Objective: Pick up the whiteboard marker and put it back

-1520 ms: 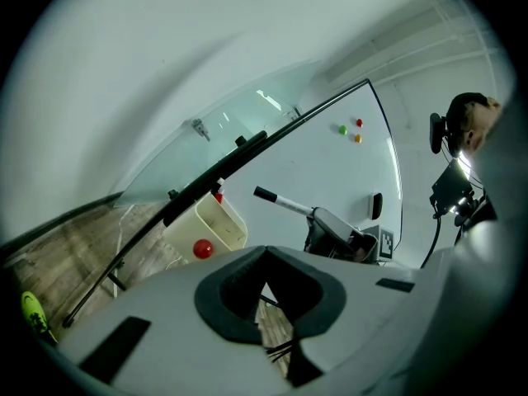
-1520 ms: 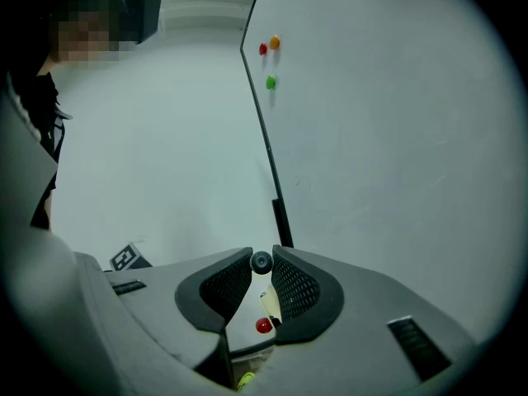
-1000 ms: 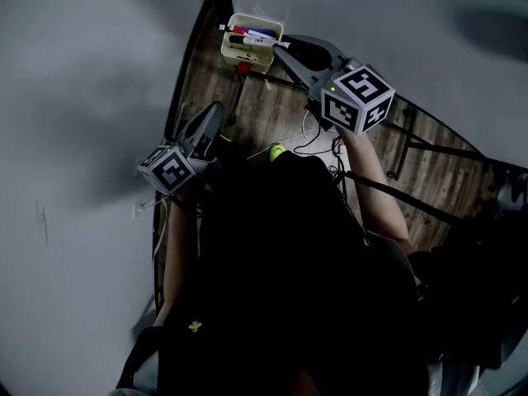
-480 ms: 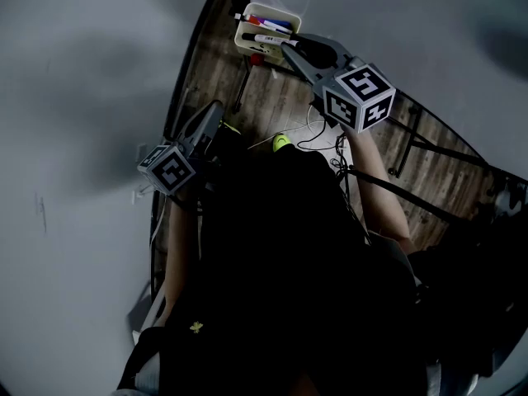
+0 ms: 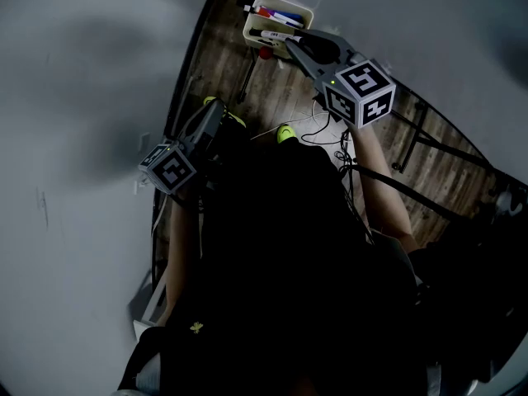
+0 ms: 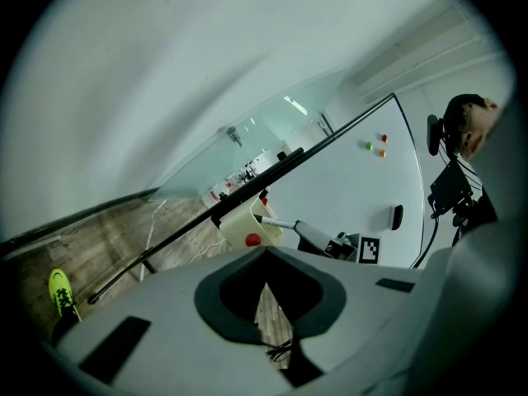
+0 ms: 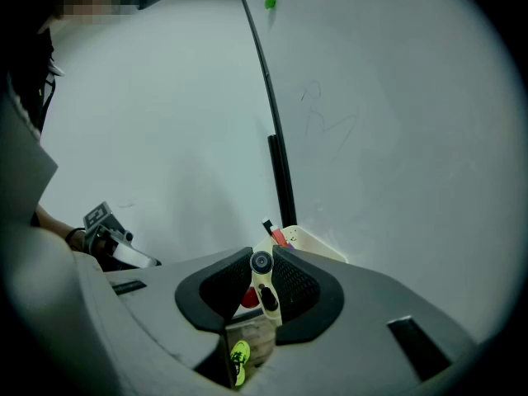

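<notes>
Right gripper (image 7: 263, 256): jaws clamped on the whiteboard marker (image 7: 266, 285). In its own view the marker is seen end-on, pinched between the ribbed pads. The marker pokes forward out of the jaws. In the head view its far end sits at the near rim of the cream marker holder (image 7: 323, 244), just over the opening.

Left gripper (image 6: 266, 258): jaws together, nothing between them, only a sliver of wooden floor (image 5: 272, 97) shows through. It hangs low at the person's left, well apart from the holder, doing nothing for the task.

The holder hangs on the bottom edge of the whiteboard (image 6: 346, 188), with a red round knob (image 6: 253, 240) on its front.

Progress, my read:
- pickup done, marker is in the right grip
- carry to the holder basically done
- left: drop the tip into the holder, open the jaws, back off

Counts:
- grippers: 2
- held marker: 1
- markers already in the holder: at least 2, one red (image 5: 271, 11) and one blue (image 5: 290, 17); can't tell if more lie under them
- holder: 1
- round magnets (image 6: 368, 145) on the board: 3 (green, red, orange)
- dark eraser (image 6: 397, 217) on the board: 1
- neon-yellow shoes (image 5: 285, 132) on the floor: 2
</notes>
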Tool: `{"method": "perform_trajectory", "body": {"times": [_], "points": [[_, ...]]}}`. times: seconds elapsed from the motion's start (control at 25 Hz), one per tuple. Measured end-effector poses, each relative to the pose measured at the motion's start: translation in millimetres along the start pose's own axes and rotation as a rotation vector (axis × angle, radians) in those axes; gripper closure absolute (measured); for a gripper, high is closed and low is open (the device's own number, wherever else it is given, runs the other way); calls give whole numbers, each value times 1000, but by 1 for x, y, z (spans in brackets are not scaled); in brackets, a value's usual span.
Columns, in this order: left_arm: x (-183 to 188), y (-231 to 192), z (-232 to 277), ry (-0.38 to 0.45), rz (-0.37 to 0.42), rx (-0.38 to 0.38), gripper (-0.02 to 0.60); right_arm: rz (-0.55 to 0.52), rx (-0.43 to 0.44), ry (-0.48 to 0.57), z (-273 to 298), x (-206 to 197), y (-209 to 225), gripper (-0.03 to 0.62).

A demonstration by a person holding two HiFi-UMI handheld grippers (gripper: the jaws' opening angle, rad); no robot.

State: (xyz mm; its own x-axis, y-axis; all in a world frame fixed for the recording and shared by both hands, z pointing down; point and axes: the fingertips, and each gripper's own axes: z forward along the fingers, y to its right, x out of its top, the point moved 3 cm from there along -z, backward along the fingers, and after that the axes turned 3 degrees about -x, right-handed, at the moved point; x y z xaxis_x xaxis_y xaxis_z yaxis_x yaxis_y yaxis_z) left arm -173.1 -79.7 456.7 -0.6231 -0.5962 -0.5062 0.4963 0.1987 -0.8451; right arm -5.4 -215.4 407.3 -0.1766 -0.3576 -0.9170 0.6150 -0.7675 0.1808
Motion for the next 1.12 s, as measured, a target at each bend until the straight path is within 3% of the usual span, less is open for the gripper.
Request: {"method": "perform_trajectory", "body": {"times": [1.12], "points": [[5,-1,0,-25,3,44,549,-159,14,-106,30,-23,-6,514]]}}
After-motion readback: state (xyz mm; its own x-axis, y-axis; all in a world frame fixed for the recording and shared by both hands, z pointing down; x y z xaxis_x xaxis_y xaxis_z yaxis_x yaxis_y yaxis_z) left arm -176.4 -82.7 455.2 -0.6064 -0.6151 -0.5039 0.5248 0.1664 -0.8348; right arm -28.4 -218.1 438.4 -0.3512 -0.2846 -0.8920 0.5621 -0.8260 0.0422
